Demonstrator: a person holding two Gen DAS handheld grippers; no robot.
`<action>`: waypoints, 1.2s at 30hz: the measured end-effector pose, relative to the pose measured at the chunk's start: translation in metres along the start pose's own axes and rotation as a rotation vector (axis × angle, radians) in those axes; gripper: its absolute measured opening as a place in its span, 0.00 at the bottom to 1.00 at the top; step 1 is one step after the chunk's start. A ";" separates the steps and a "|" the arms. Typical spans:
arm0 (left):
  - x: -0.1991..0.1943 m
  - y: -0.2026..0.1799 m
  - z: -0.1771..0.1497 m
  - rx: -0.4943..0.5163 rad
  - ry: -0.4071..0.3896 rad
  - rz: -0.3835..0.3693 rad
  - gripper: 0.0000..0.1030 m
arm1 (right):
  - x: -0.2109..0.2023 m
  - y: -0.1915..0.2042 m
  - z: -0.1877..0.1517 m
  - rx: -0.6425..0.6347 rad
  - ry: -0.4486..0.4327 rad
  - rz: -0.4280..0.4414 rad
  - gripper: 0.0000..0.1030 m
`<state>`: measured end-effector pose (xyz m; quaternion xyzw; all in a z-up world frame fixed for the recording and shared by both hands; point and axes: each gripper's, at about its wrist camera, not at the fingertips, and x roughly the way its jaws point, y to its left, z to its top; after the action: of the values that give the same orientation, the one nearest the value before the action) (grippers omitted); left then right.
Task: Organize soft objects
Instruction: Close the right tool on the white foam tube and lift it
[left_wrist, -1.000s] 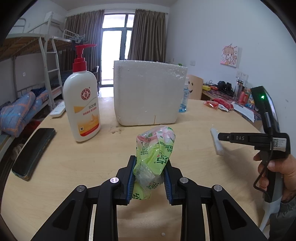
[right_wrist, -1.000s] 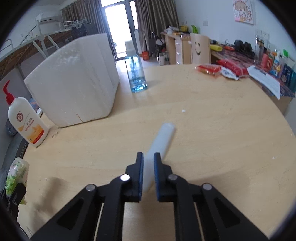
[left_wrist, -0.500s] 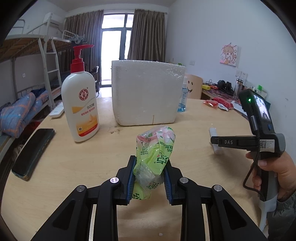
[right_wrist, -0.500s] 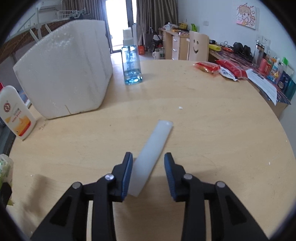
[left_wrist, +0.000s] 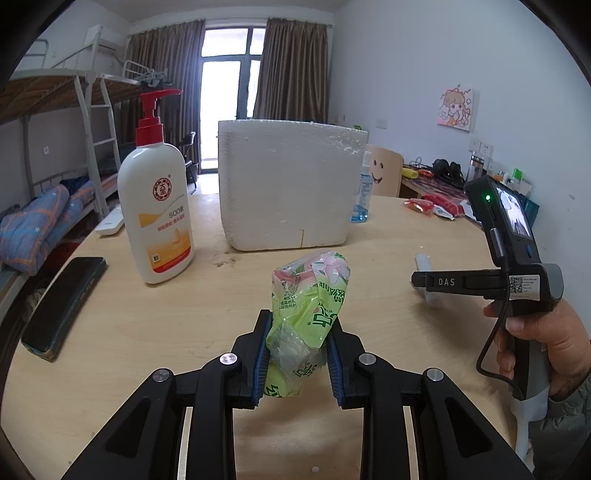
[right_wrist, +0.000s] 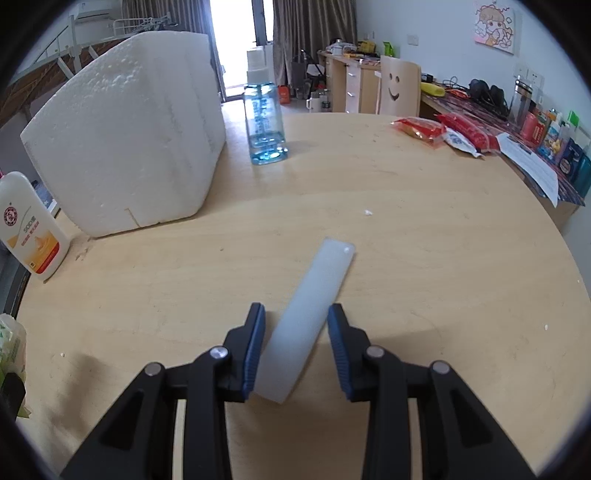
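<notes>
Two grippers are over the round wooden table. The left gripper points forward and slightly down, clamped on a crumpled green packet that stands up between its blue pads. The right gripper tilts down more steeply; its jaws have just been opening, and the white strip lies flat on the table between them, unpinched. A hand grips that tool's handle. The foam box sits further back.

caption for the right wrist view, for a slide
Right tool open over a white strip lying on the table.
</notes>
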<state>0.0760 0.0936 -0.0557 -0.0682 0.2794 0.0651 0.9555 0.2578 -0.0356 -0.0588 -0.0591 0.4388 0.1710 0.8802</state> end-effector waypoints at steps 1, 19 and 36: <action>0.000 0.000 0.000 0.001 0.000 0.001 0.28 | 0.000 0.001 0.000 -0.005 -0.004 -0.008 0.29; -0.007 -0.006 0.004 0.014 -0.017 0.010 0.28 | -0.043 -0.008 -0.004 0.009 -0.115 0.064 0.17; -0.008 -0.012 0.006 0.028 -0.024 0.005 0.28 | -0.015 -0.013 -0.016 -0.084 -0.011 -0.034 0.36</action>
<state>0.0741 0.0824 -0.0453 -0.0532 0.2691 0.0643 0.9595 0.2420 -0.0552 -0.0566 -0.1025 0.4254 0.1744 0.8821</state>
